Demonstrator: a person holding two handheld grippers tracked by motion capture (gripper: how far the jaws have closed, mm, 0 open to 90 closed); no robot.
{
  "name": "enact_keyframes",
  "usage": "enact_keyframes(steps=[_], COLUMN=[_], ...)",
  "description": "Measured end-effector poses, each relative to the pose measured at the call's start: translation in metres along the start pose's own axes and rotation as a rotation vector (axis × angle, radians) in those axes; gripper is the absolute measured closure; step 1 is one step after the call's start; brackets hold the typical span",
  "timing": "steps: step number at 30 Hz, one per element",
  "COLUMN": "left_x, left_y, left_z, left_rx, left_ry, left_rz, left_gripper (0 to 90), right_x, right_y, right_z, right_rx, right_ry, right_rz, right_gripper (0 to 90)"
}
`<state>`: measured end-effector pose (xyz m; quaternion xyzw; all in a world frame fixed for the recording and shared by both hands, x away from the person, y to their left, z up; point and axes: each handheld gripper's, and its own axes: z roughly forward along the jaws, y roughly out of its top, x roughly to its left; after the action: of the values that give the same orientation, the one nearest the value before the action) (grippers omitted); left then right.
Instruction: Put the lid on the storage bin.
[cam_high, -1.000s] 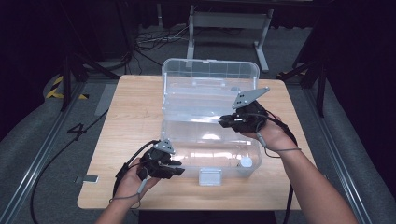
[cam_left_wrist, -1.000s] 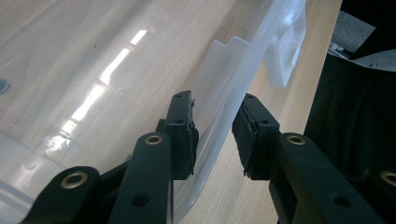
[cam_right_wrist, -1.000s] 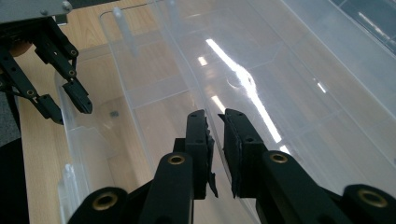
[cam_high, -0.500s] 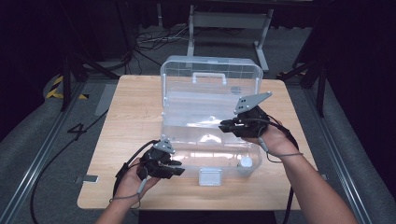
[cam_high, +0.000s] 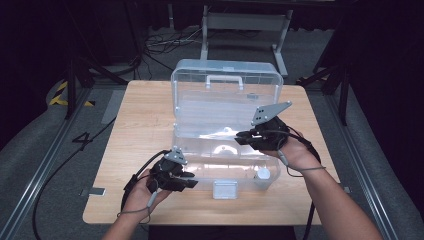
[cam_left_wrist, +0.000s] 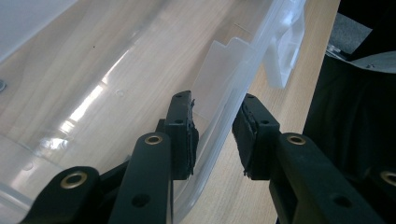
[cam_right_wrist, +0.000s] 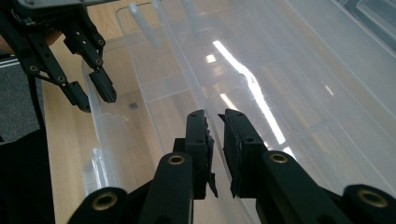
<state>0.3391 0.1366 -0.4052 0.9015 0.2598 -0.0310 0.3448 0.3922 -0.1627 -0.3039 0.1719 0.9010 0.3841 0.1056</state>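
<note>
**Two grippers at an open clear box**

A clear plastic storage box (cam_high: 225, 125) sits open in the middle of the wooden desk (cam_high: 135, 130), its lid (cam_high: 227, 87) standing up toward the far edge with a white handle (cam_high: 223, 80) at the top. The lower half lies toward the near edge, where a white latch (cam_high: 225, 189) hangs from its front wall. A small white round piece (cam_high: 263, 174) rests inside near the front right corner of the box.

The left gripper (cam_high: 189, 181) is at the front left corner of the box. In the left gripper view, its fingers (cam_left_wrist: 184, 126) straddle the clear front wall (one inside, one outside), with a visible gap to the outer finger, so the wall is between them but not clamped.

The right gripper (cam_high: 240, 137) reaches in over the right side of the box. In the right gripper view, its fingers (cam_right_wrist: 198, 140) stand narrow, on either side of a thin clear rim; whether they press on it cannot be told.
</note>
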Motion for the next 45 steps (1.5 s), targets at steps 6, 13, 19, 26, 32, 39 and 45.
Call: enact_keyframes(steps=[6,13,19,26,32,39,45], left_x=[0.000,0.000,0.000,0.000,0.000,0.000,0.000], left_y=[0.000,0.000,0.000,0.000,0.000,0.000,0.000], left_z=[0.000,0.000,0.000,0.000,0.000,0.000,0.000], left_rx=[-0.001,-0.003,-0.003,-0.002,-0.001,-0.001,-0.001], left_ry=[0.001,0.001,0.001,0.000,0.001,0.001,0.003], left_rz=[-0.001,-0.002,-0.003,-0.003,-0.004,-0.003,-0.005], left_gripper=[68.8,68.7,68.7,68.6,68.7,68.6,68.6], right_x=[0.002,0.005,0.007,0.008,0.010,0.012,0.013], right_y=[-0.002,-0.004,-0.006,-0.008,-0.010,-0.012,-0.013], right_z=[0.000,0.000,0.000,0.000,0.001,0.000,0.000], right_rx=[0.001,0.003,0.002,-0.001,-0.001,-0.002,-0.002], right_ry=[0.007,0.018,0.021,0.029,0.036,0.038,0.041], right_rz=[-0.005,-0.007,-0.010,-0.016,-0.021,-0.026,-0.030], right_gripper=[80.3,80.6,80.5,80.6,80.7,81.1,81.0])
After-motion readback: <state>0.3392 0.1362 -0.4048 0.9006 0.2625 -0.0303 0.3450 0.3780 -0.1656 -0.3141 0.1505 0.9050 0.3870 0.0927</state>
